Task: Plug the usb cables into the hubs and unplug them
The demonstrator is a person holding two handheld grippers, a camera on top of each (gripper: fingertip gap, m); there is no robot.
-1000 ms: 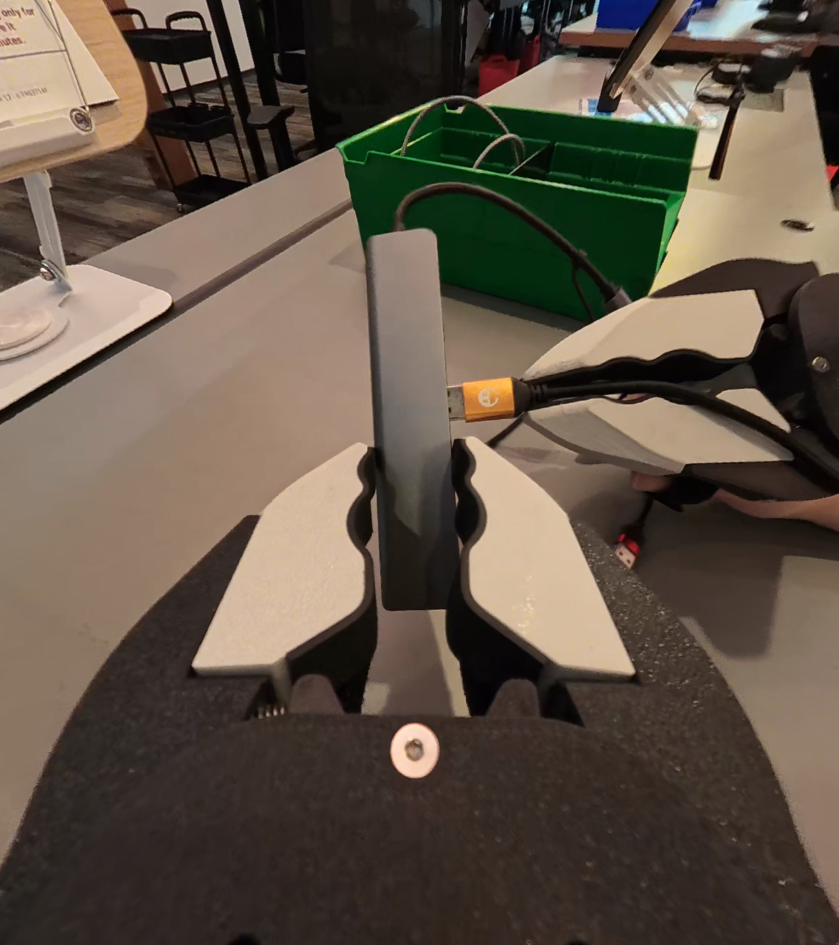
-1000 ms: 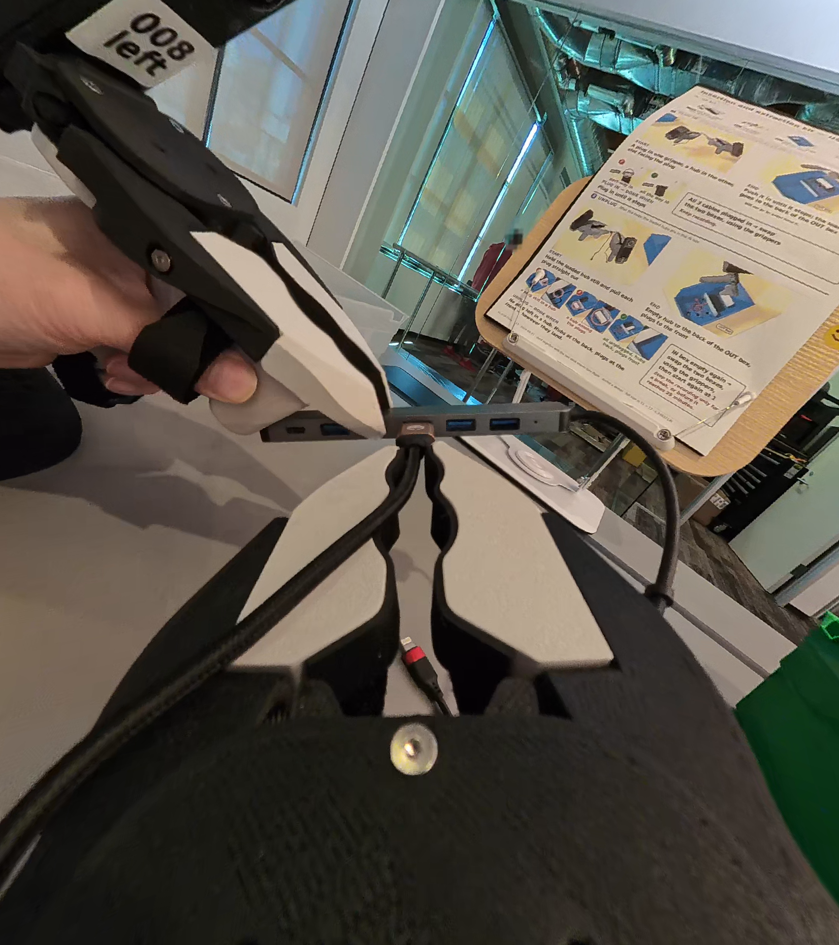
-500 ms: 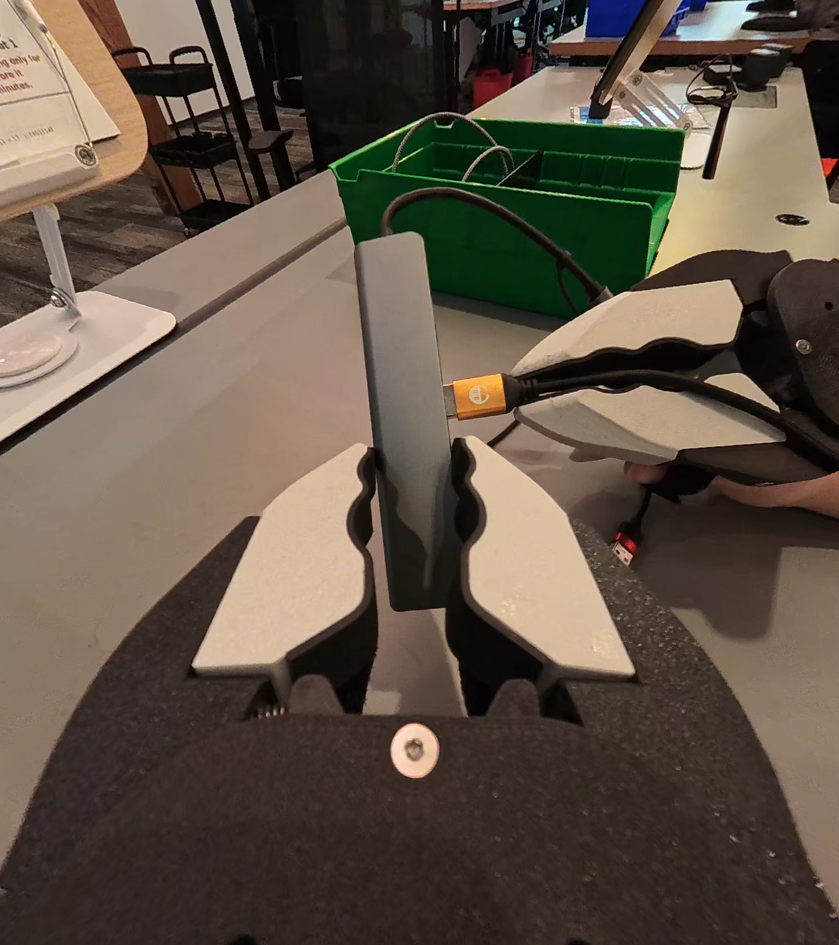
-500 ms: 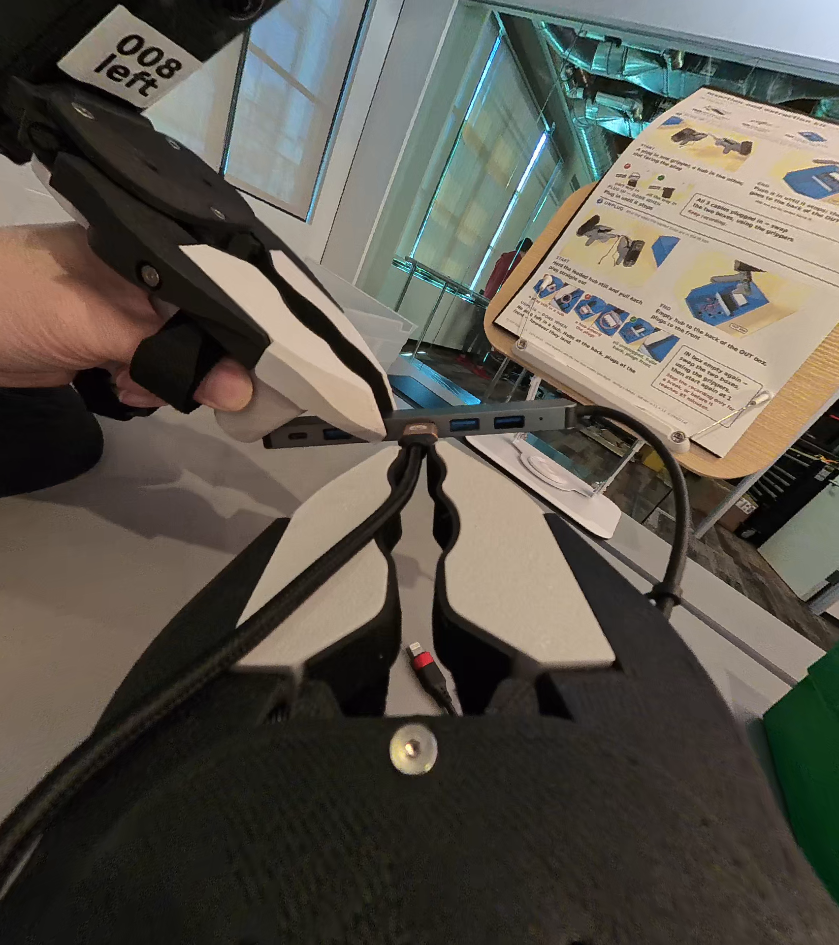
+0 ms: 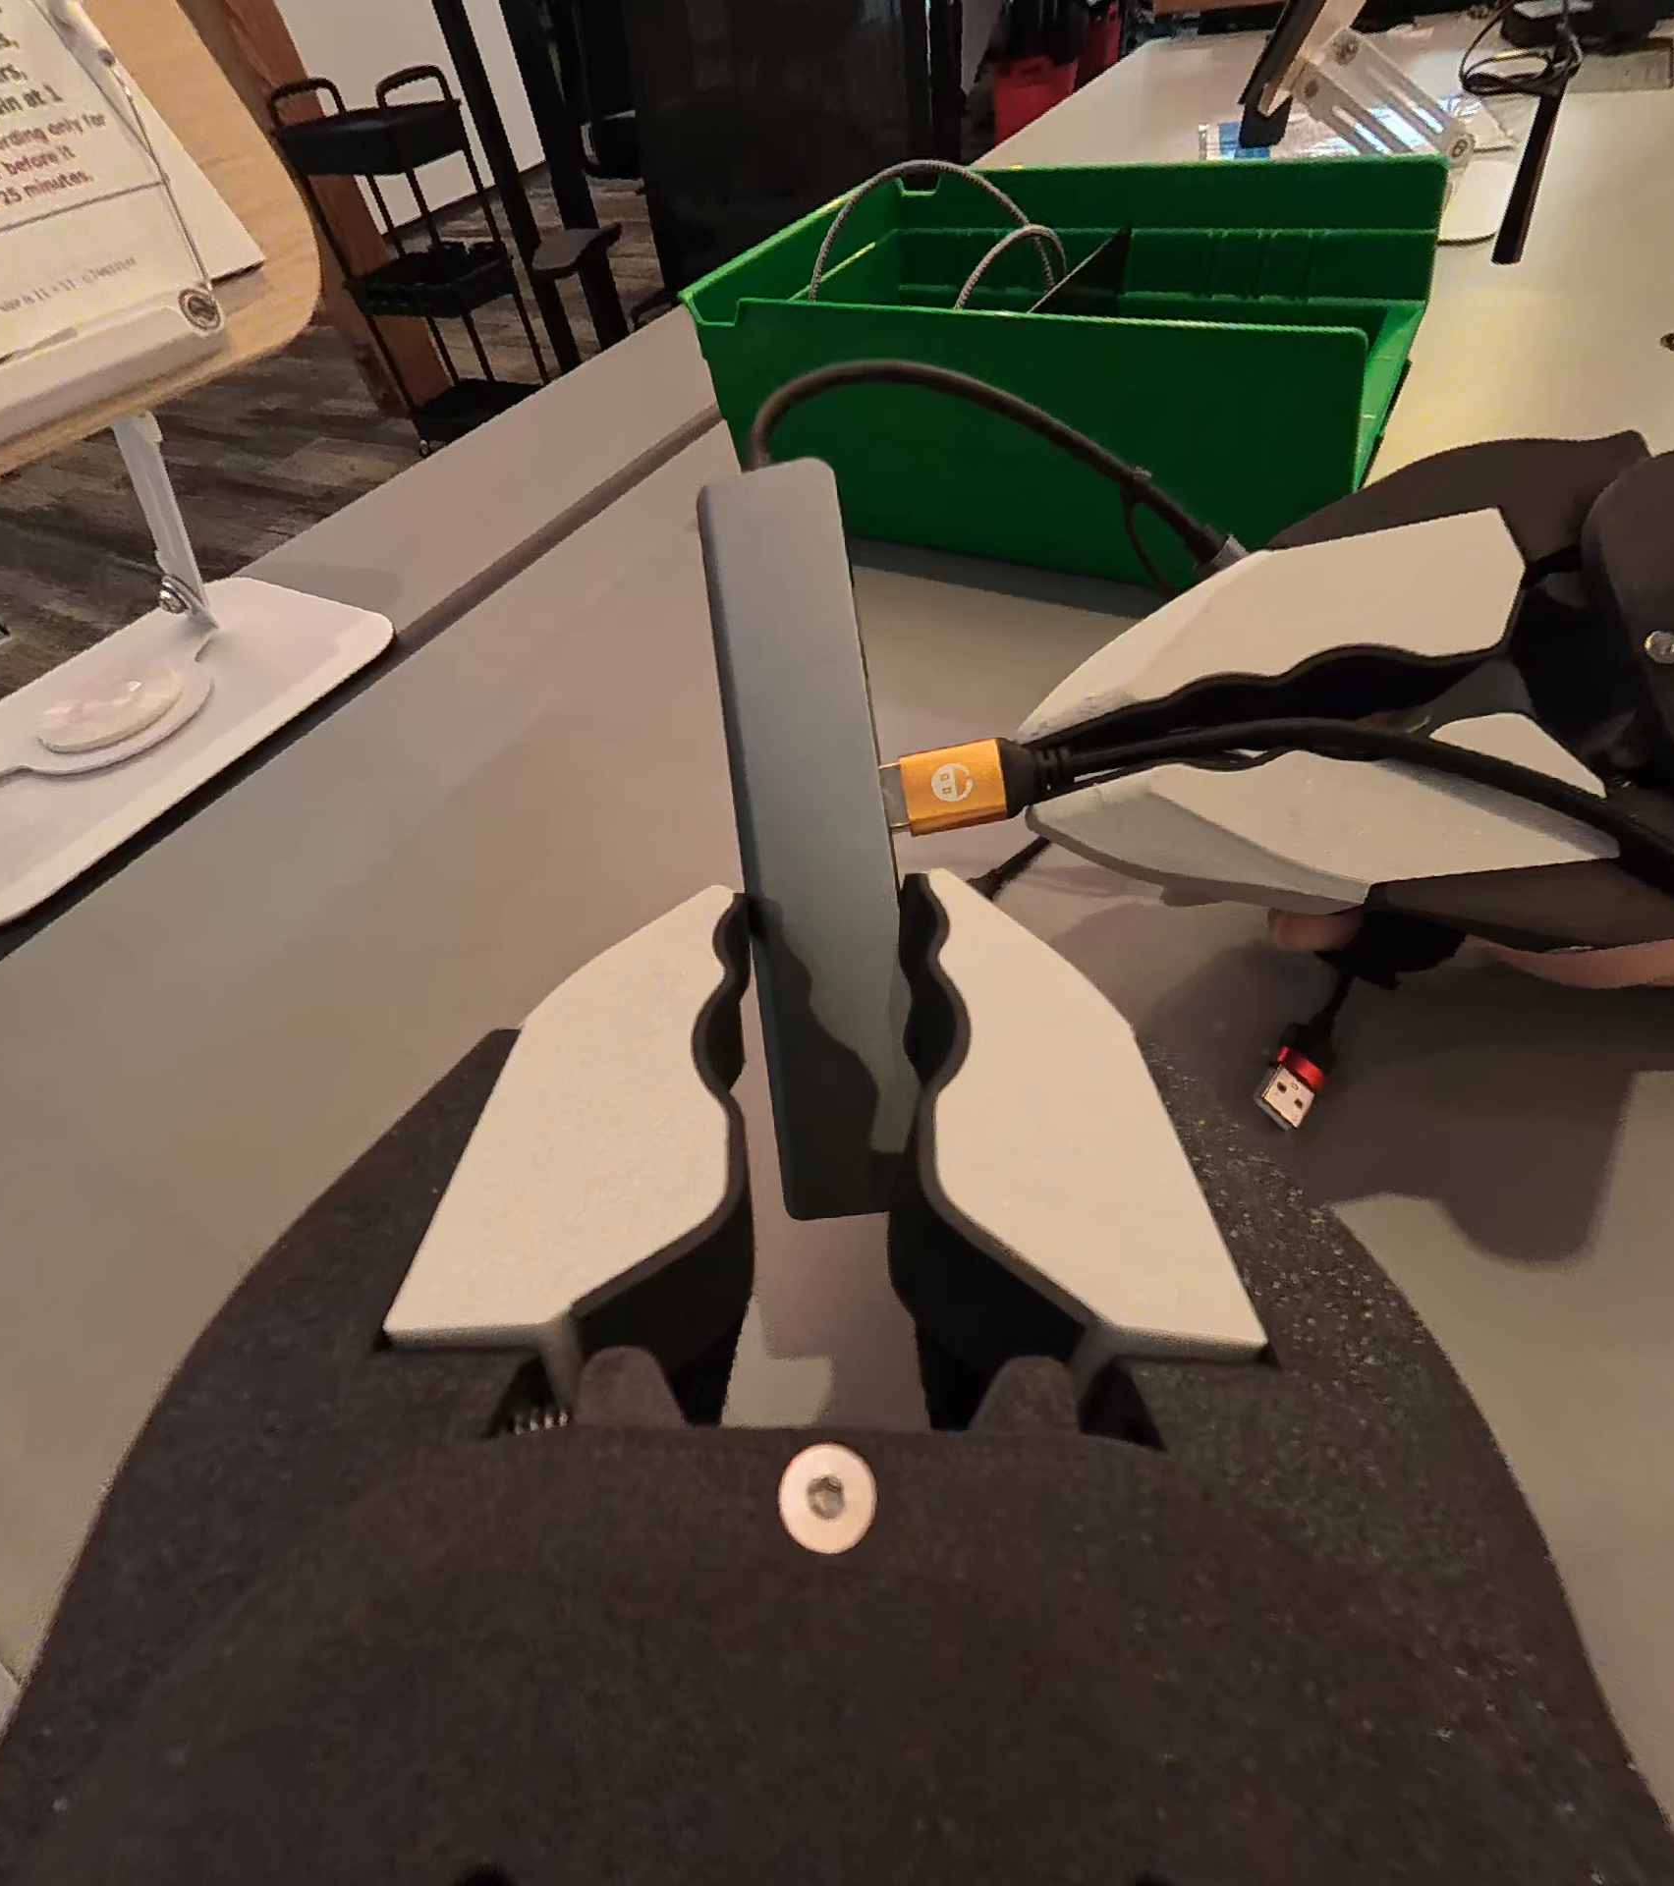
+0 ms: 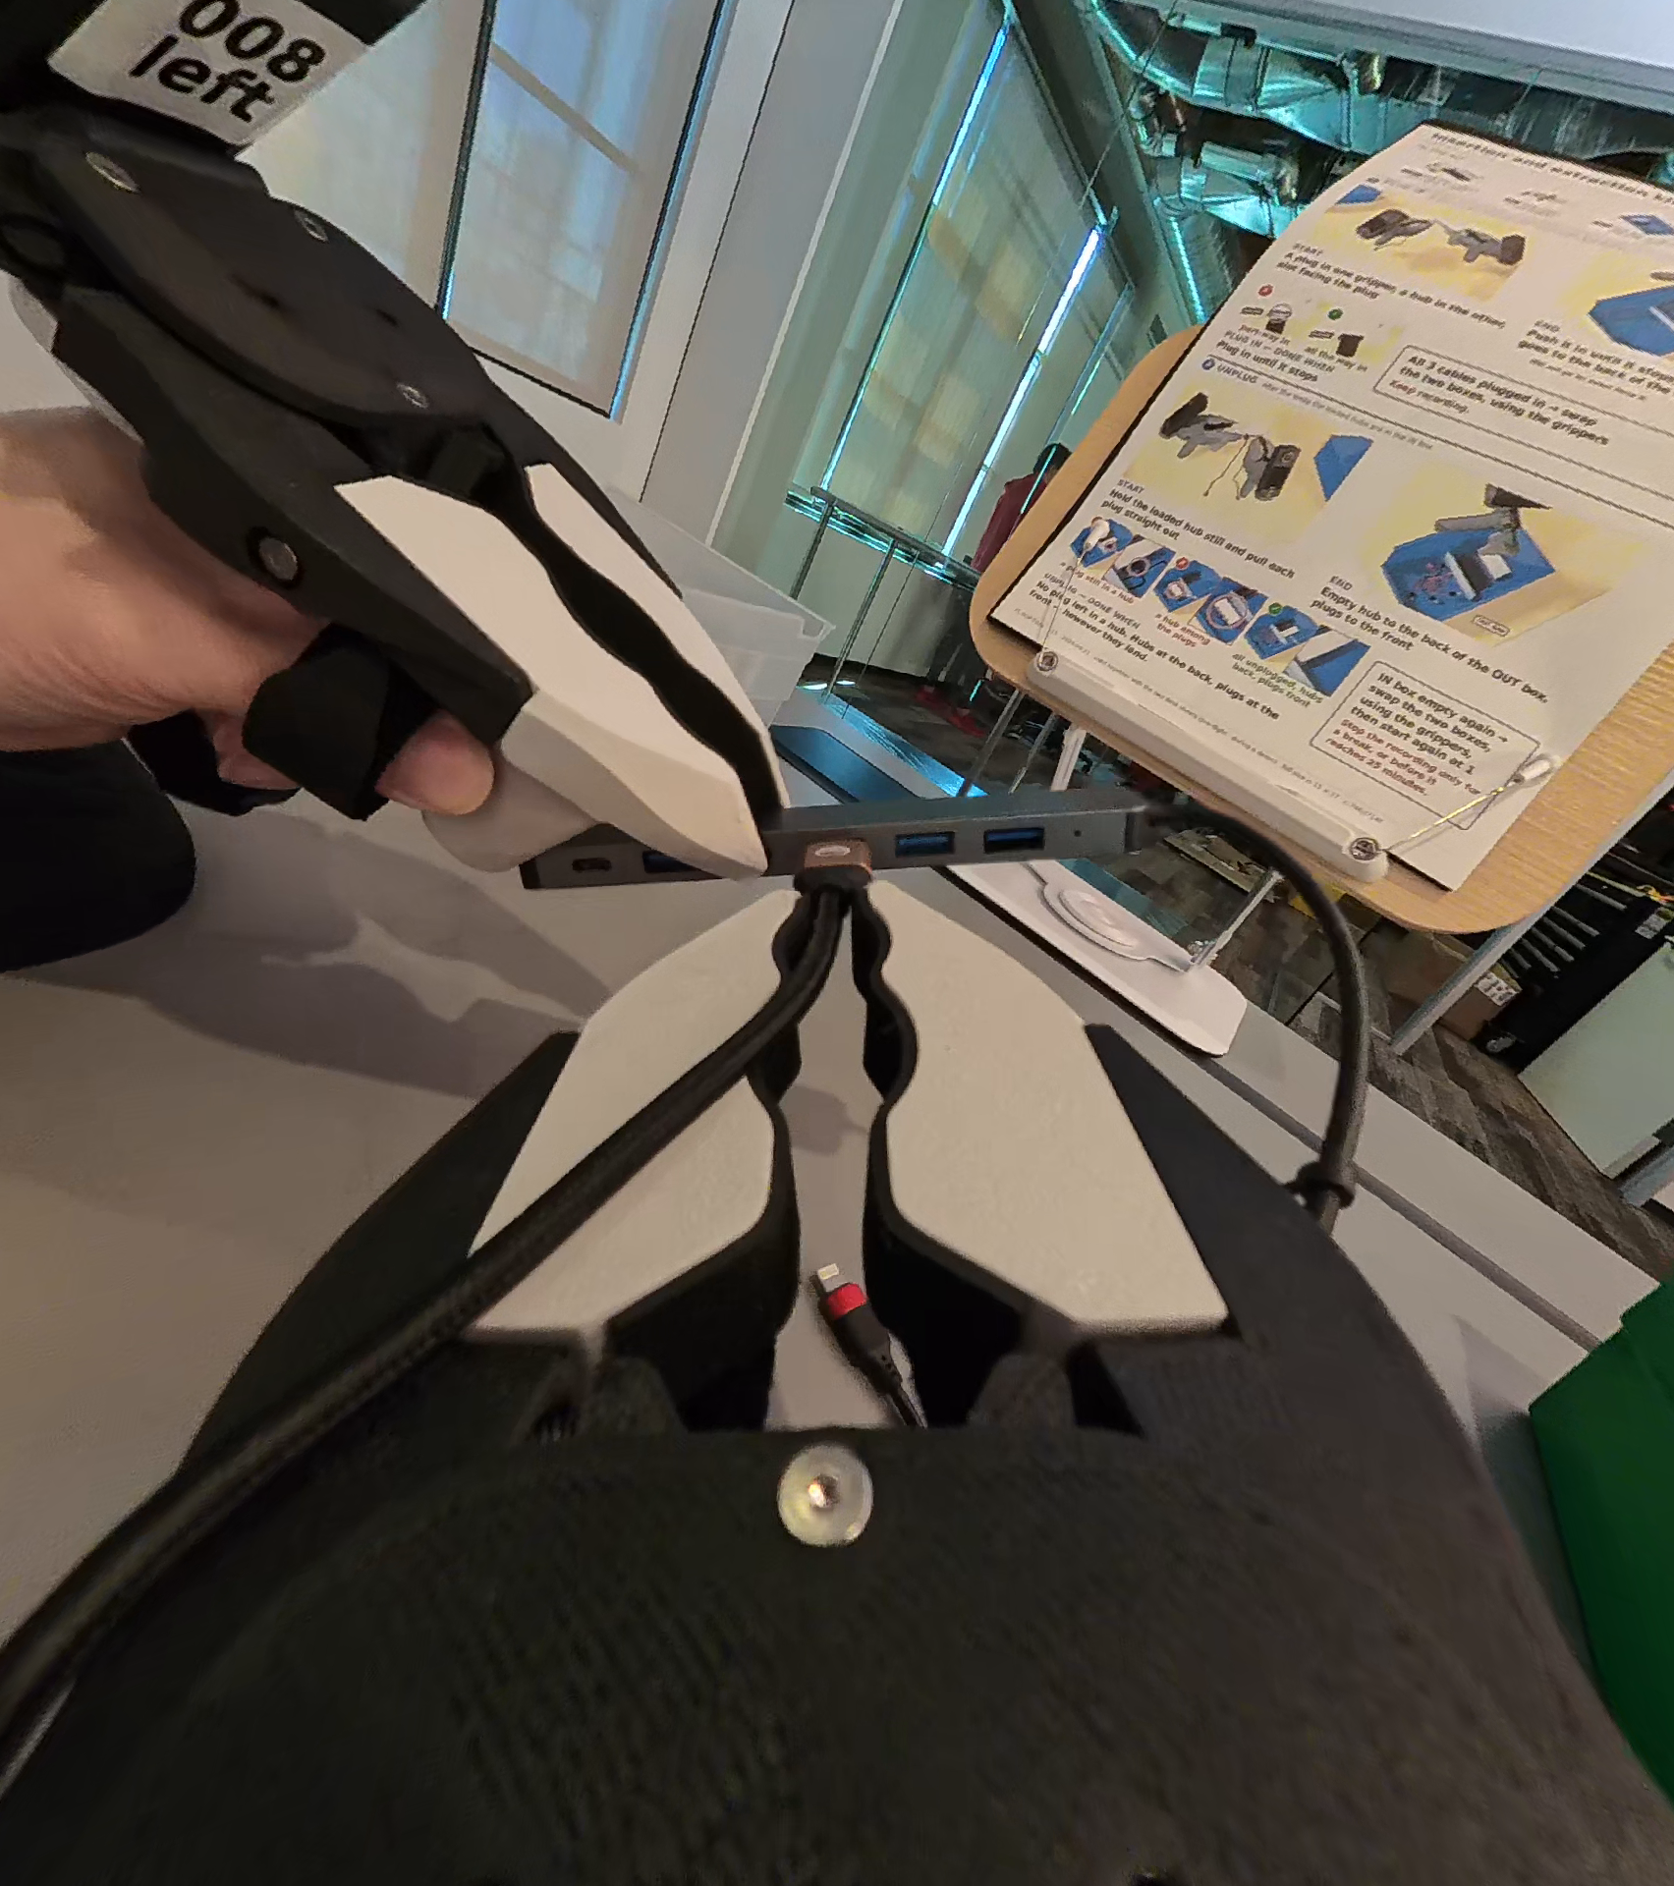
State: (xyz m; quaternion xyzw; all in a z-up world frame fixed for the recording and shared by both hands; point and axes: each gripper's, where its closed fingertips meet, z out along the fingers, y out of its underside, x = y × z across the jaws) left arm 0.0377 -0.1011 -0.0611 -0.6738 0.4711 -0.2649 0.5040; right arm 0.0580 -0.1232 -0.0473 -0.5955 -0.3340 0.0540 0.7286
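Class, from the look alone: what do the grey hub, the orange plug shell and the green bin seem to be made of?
Hub: probably anodised aluminium, with a matte grey, faintly reflective face. Orange plug shell: likely metal, given its satin metallic sheen. Green bin: moulded plastic, uniformly coloured with thin ribbed walls.

L gripper (image 5: 823,1021) clamps hub (image 5: 792,776); R gripper (image 5: 1047,776) pinches orange plug (image 5: 950,786) at hub's side.

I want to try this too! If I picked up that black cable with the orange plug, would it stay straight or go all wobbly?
Probably wobbly. The black cable droops in a loose curve behind the right tool, so it likely flops. Its braided skin looks grippy, not slippery. Only the orange plug, at the hub, looks stiff.
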